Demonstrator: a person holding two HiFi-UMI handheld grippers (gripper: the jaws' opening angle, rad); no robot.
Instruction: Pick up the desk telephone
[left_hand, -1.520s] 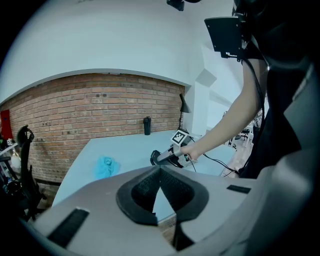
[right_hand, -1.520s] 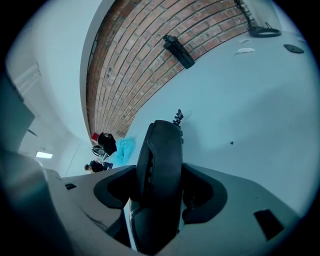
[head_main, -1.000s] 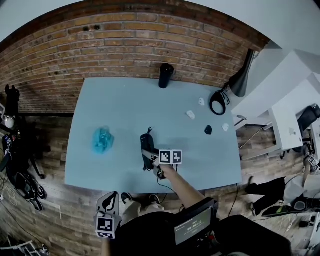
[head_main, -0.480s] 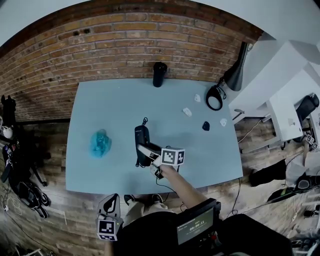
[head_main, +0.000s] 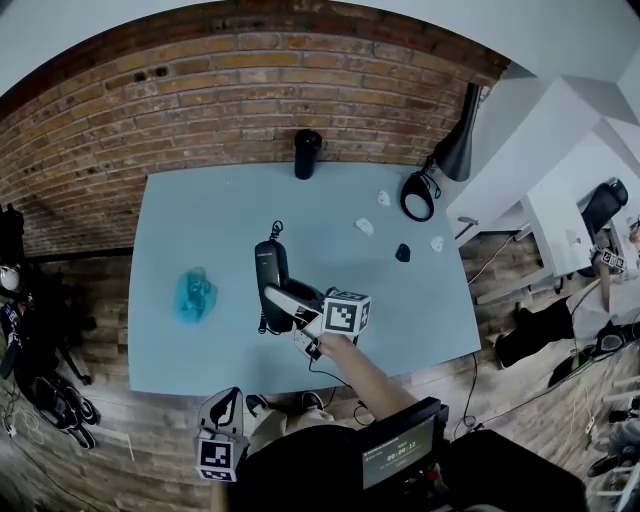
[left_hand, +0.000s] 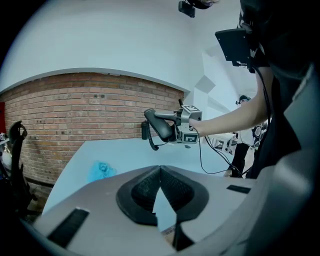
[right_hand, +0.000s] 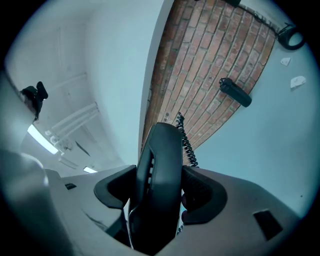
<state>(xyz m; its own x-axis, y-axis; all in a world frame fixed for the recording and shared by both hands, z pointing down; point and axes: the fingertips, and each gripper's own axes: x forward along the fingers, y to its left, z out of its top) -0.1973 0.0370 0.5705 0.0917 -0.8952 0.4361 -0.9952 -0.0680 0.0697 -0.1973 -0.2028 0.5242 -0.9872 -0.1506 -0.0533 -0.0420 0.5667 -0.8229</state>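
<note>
Presently, the right hand-held gripper (right_hand: 159, 192) is clamped on the desk telephone (right_hand: 161, 155), with its pads pressed against both flanks of the black body. The telephone projects forward of the jaws and is held clear above the tabletop (head_main: 200, 220). A coiled cord (right_hand: 188, 142) hangs from the telephone's far end. The left hand-held gripper (left_hand: 160, 172) sits low at the near edge of the tabletop, its jaws brought together at the tips with nothing between them. A blue crumpled item (head_main: 195, 293) lies on the tabletop to the left of the right hand-held gripper, well apart from it. A black cylinder (head_main: 307, 153) stands beyond it, at the far edge by the brick wall (head_main: 230, 100).
</note>
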